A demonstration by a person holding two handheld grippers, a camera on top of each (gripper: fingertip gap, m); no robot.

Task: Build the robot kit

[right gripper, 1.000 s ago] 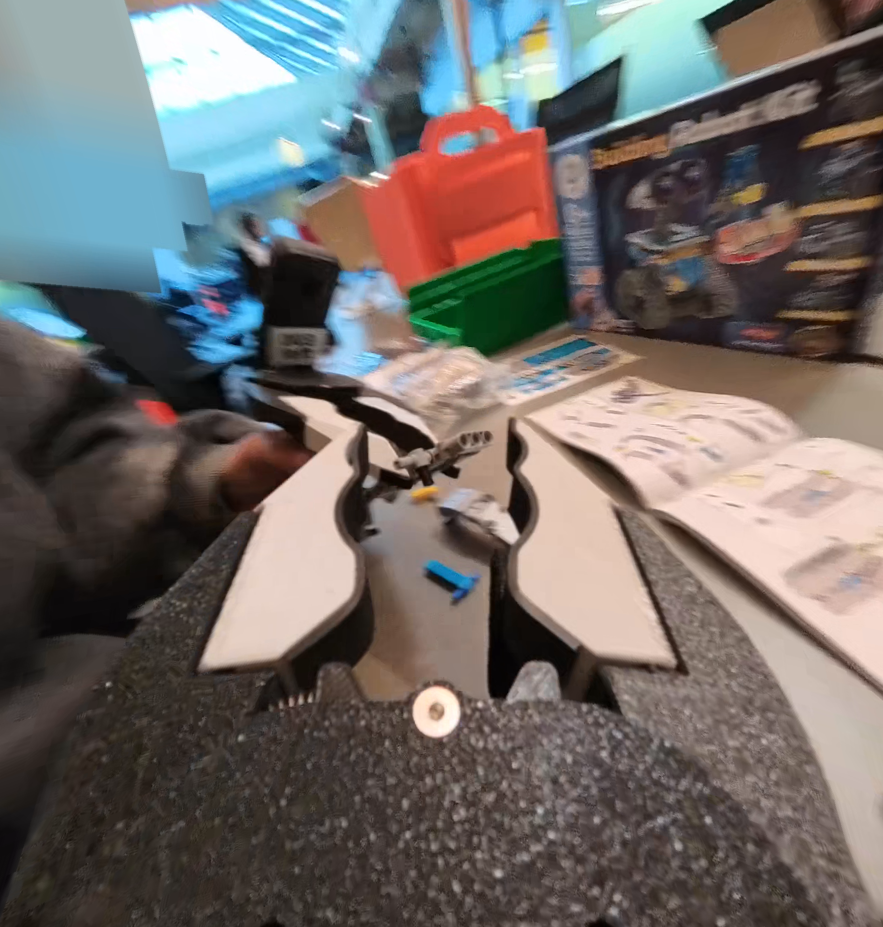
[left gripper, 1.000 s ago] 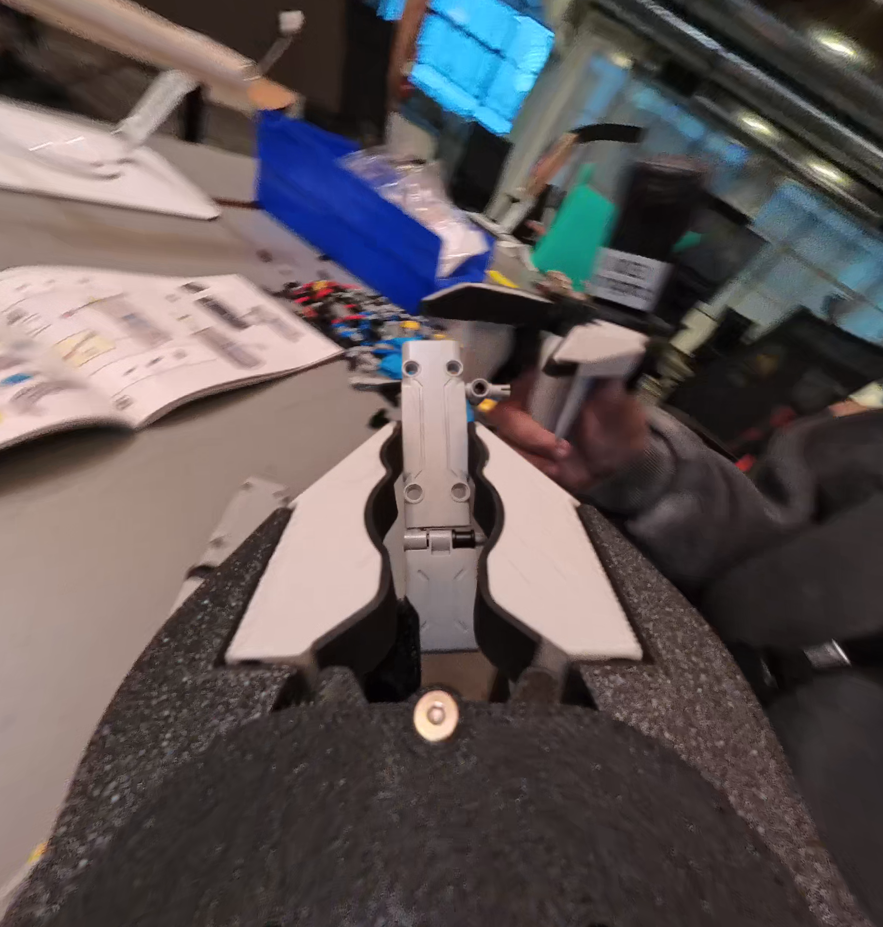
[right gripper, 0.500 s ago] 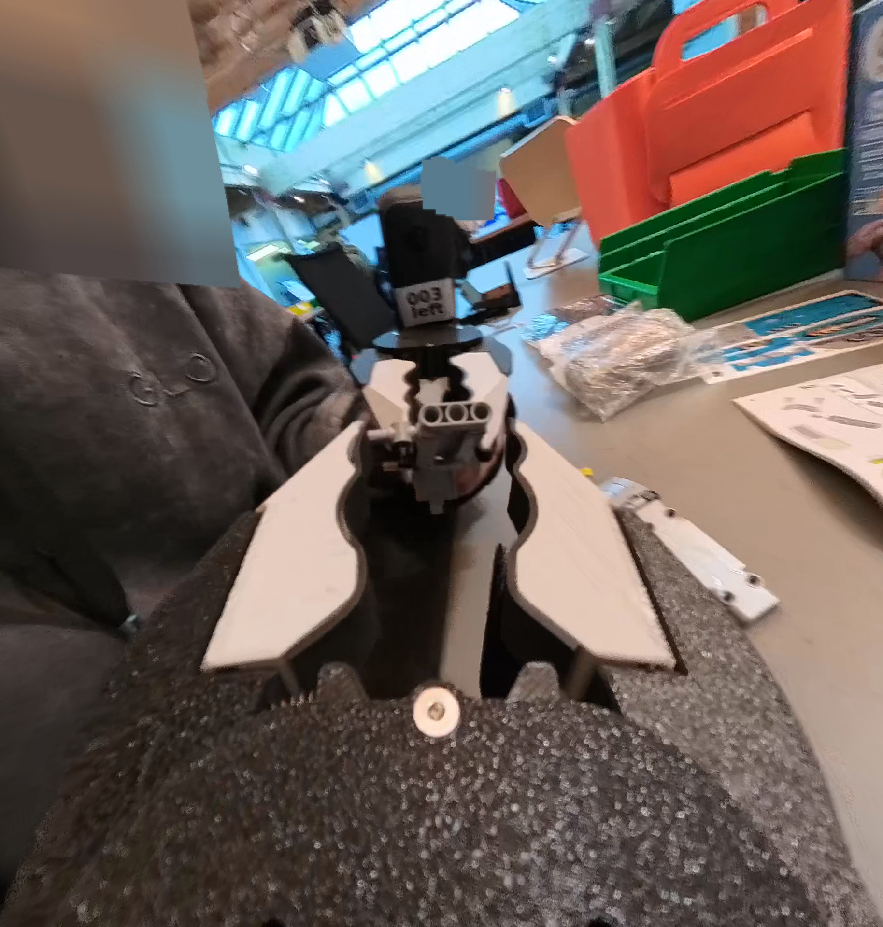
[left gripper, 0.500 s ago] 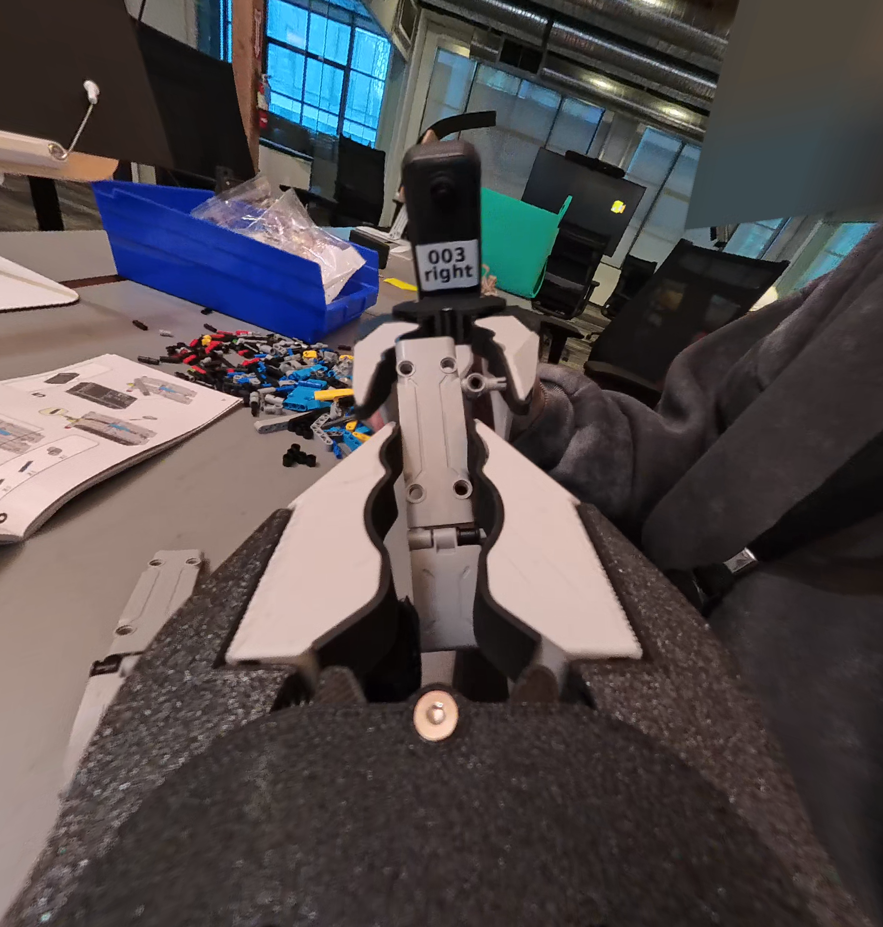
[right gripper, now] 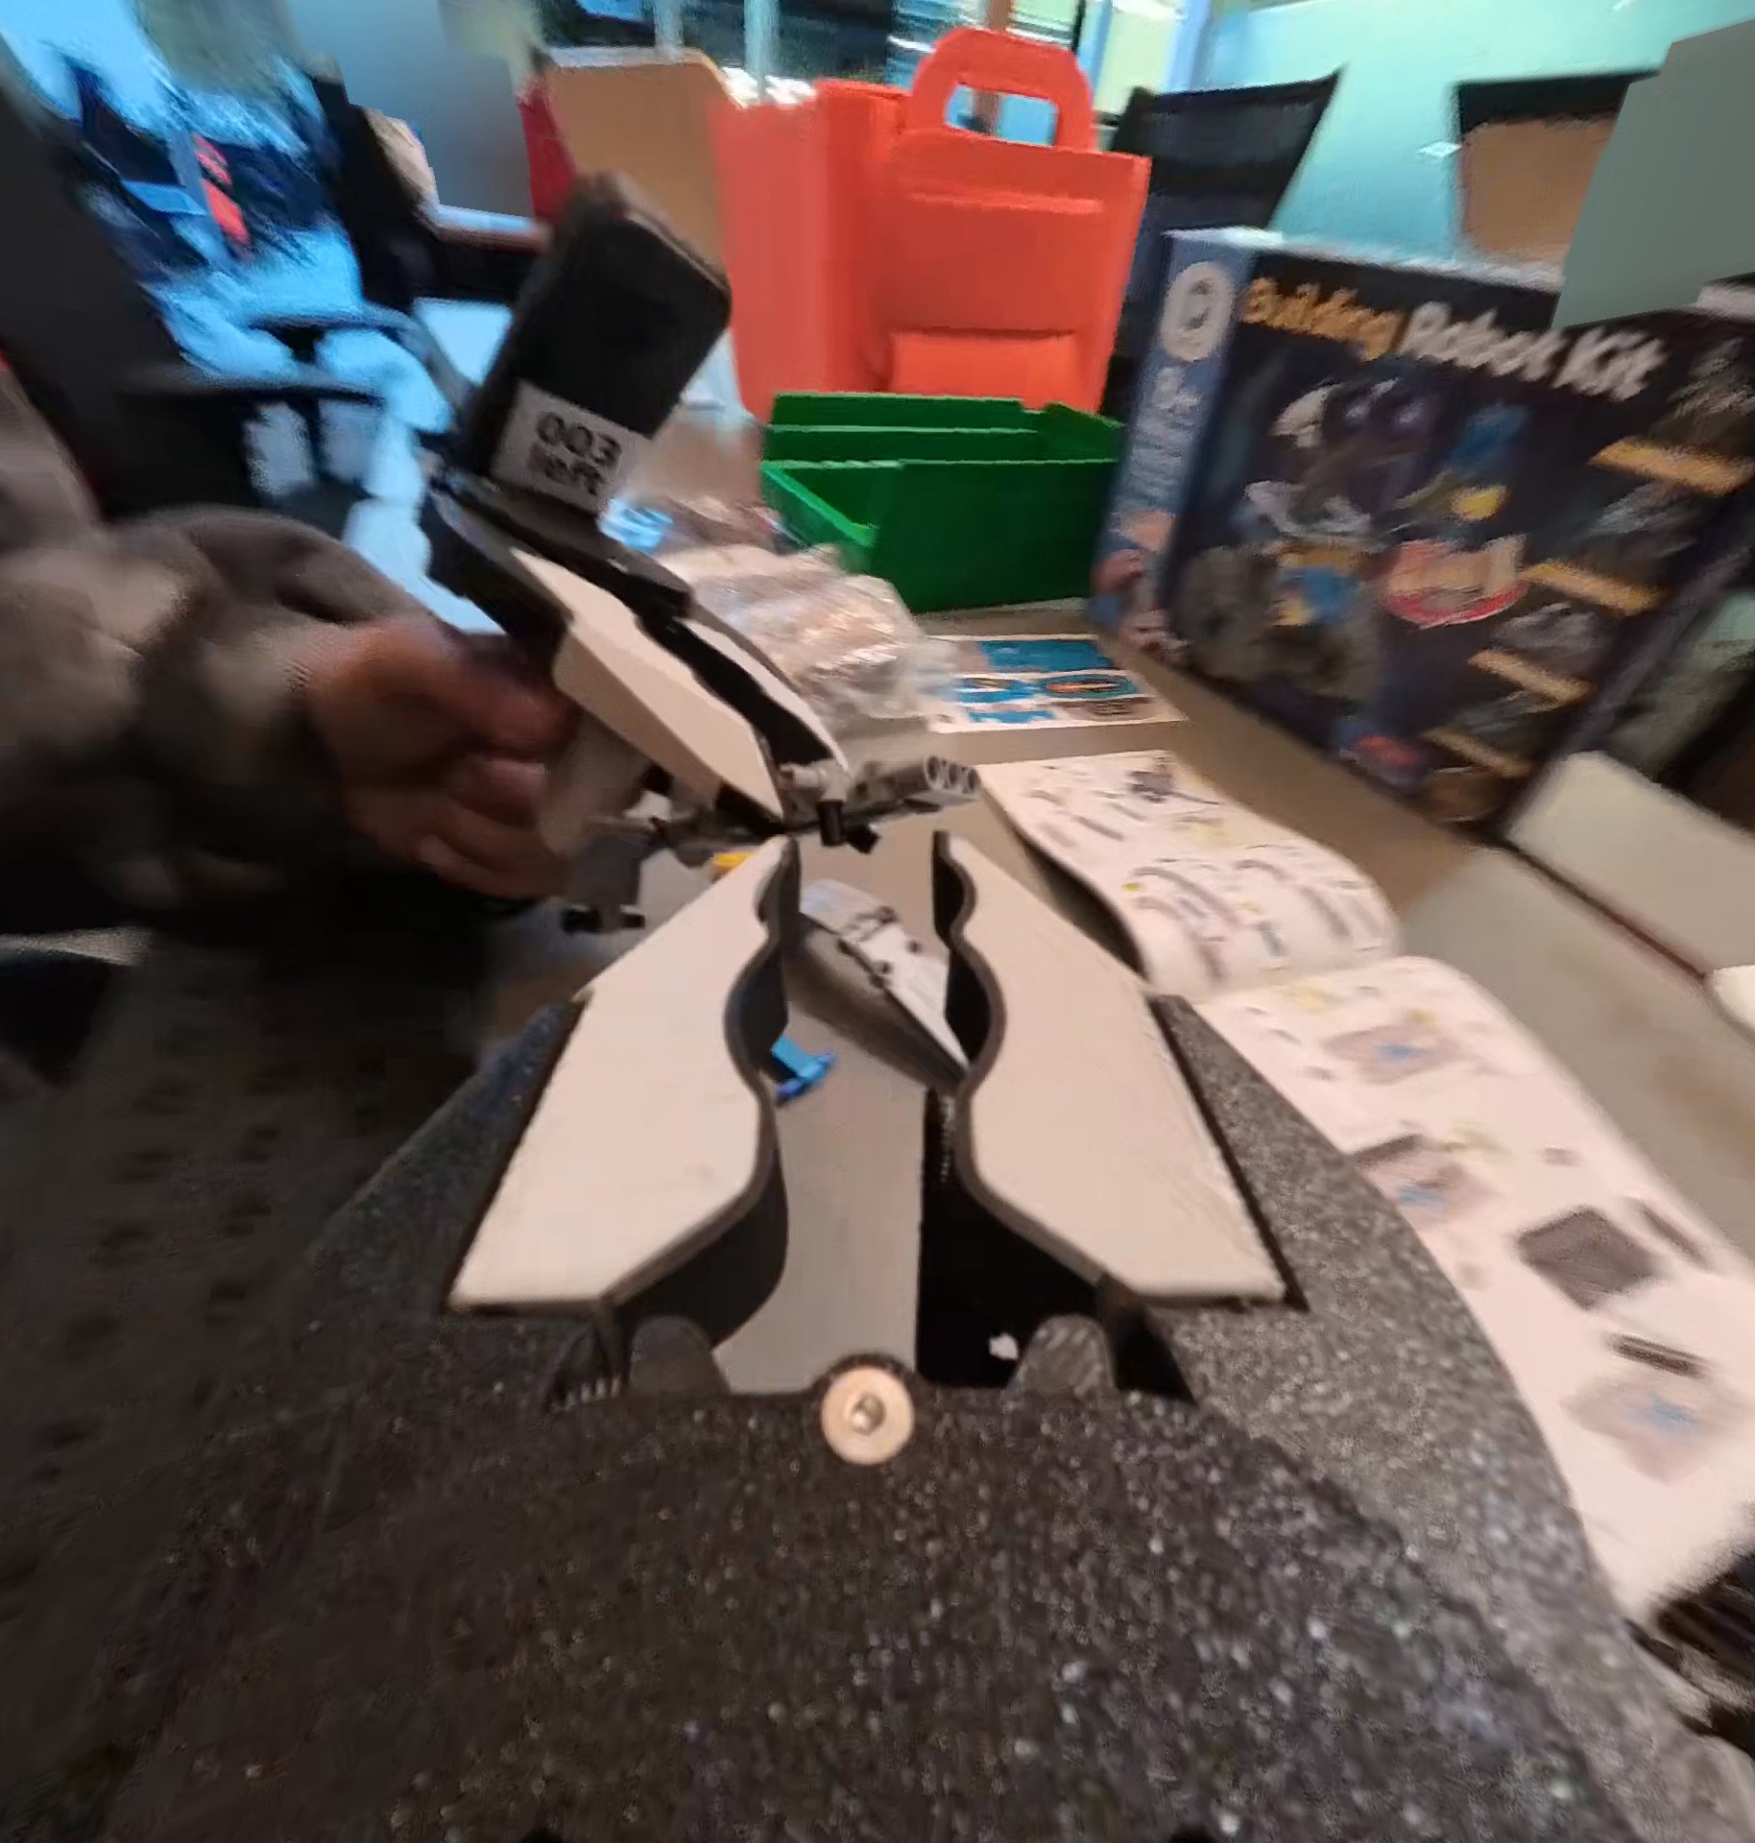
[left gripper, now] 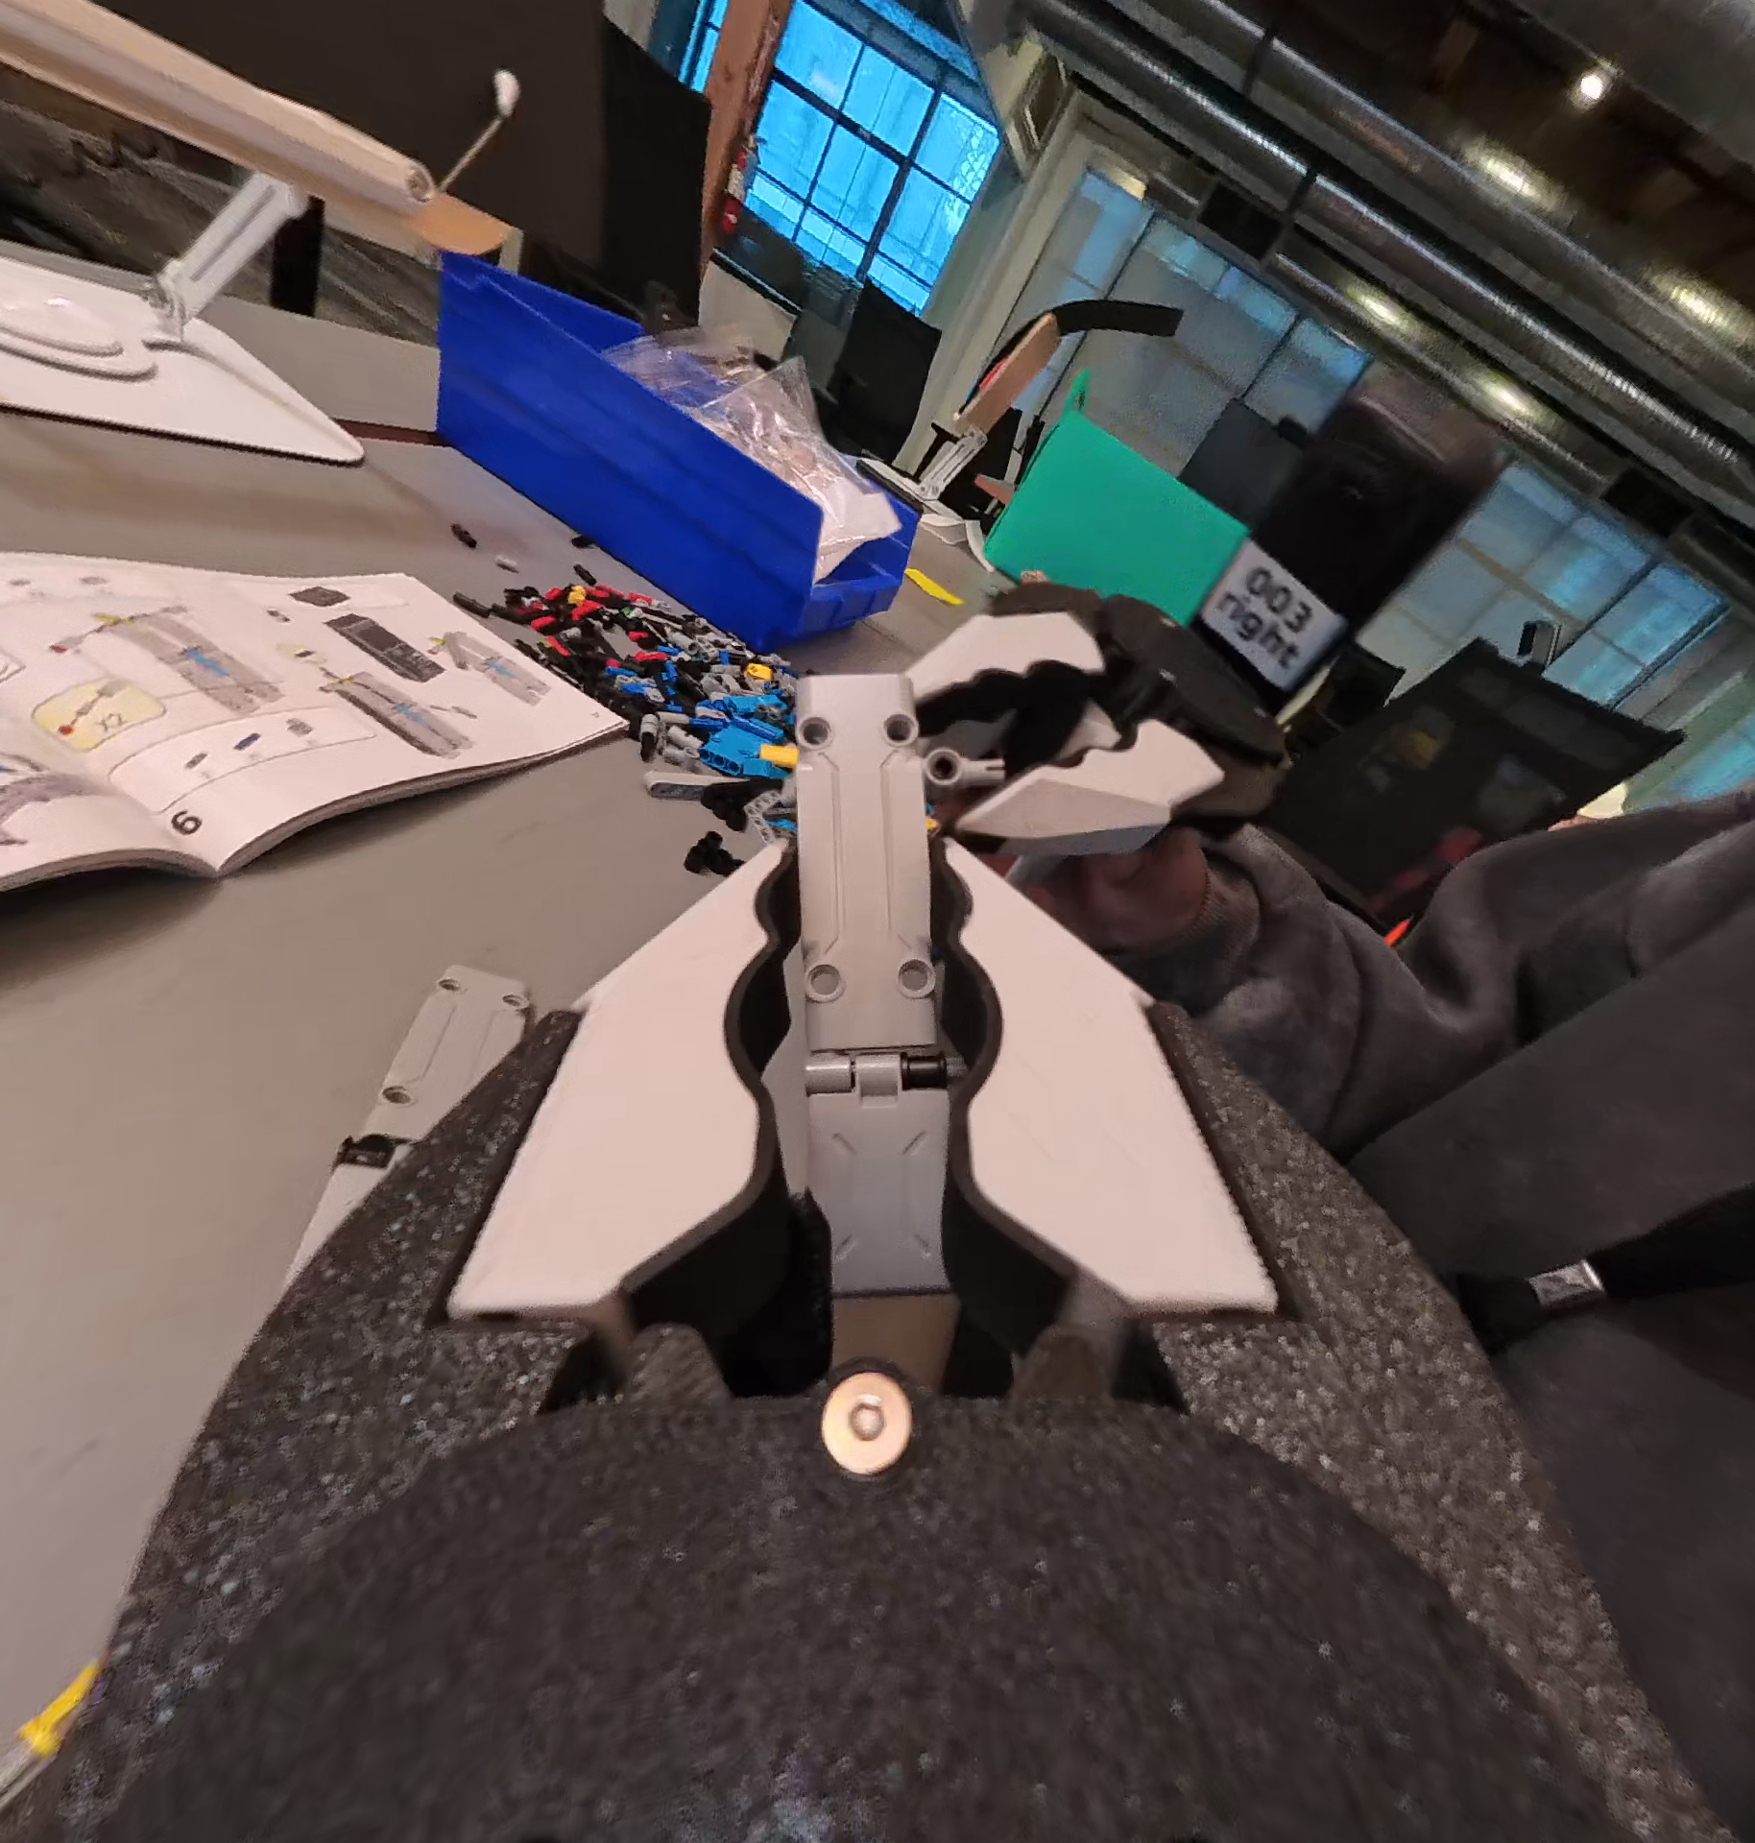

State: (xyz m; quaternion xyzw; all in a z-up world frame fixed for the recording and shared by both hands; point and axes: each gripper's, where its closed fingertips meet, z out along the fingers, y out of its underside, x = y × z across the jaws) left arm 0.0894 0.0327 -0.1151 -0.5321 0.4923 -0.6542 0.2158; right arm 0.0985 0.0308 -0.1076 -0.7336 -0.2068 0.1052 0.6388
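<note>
While left hand-held gripper (left gripper: 862, 878) clamps grey hinged panel (left gripper: 862, 848), right (right gripper: 862, 868) gapes.

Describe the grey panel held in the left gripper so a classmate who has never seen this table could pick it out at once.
Start at the blue bin on the grey table, pass the pile of small coloured parts, and reach the left gripper. The long grey hinged panel stands clamped between its fingers, off the table, unlike the similar panel lying flat.
</note>
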